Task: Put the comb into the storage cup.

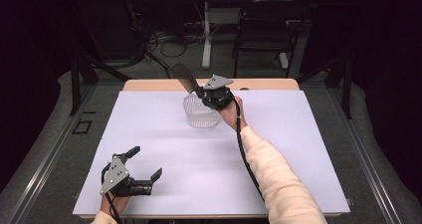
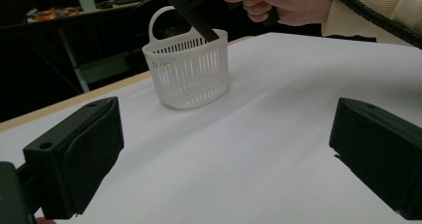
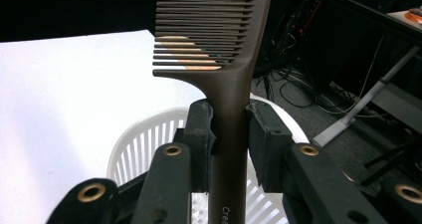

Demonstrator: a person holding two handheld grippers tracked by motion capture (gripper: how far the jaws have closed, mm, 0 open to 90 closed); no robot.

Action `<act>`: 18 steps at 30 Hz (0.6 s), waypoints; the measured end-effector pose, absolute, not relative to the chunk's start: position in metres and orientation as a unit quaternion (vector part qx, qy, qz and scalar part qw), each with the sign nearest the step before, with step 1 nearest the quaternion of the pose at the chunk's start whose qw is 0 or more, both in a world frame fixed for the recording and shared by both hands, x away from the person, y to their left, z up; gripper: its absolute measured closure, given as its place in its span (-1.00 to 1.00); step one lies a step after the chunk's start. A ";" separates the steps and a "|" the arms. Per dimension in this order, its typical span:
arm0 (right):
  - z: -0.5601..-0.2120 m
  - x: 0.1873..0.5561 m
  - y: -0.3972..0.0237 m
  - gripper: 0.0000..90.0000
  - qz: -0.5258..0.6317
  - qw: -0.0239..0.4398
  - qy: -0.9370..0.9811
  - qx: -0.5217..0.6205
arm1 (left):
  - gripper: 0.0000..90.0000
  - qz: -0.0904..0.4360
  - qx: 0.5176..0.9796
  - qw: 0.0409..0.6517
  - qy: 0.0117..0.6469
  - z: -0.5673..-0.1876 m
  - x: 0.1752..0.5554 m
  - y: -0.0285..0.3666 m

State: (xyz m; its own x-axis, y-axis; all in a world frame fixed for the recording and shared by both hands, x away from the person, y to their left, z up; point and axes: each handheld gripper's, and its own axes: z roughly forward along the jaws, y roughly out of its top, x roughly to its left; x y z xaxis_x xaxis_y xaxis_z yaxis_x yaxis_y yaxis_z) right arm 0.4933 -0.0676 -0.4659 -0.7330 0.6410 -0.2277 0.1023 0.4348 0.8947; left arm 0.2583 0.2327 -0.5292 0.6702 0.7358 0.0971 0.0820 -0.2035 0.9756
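Observation:
A dark brown comb [image 3: 226,59] is clamped by its handle between the pads of my right gripper [image 3: 228,134]. In the high view that right gripper [image 1: 201,92] hovers just over a small white slatted basket [image 1: 200,113], with the comb [image 1: 183,76] slanting up and to the left. Its handle end dips toward the basket's mouth [image 2: 191,67]. My left gripper [image 1: 147,163] rests near the front left of the table, jaws wide apart with nothing between them. The basket [image 3: 144,139] stands upright on the white table cover.
A white sheet [image 1: 278,149] covers the table, and a strip of wooden edge [image 1: 149,84] shows at the back. Beyond it are a black chair [image 1: 263,30], a table leg and loose cables on the floor.

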 end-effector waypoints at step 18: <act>-0.472 0.496 -0.065 0.61 0.460 0.282 0.810 0.228 | -0.99 0.291 0.719 0.564 0.283 -0.529 0.258 0.233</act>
State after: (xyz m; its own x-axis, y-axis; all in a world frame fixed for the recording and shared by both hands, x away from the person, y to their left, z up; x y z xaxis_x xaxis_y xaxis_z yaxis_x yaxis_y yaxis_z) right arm 0.4956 -0.0652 -0.4724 -0.7366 0.6295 -0.2474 0.1104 0.4727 0.8743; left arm 0.2581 0.2327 -0.5291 0.6699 0.7358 0.0995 0.0794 -0.2043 0.9757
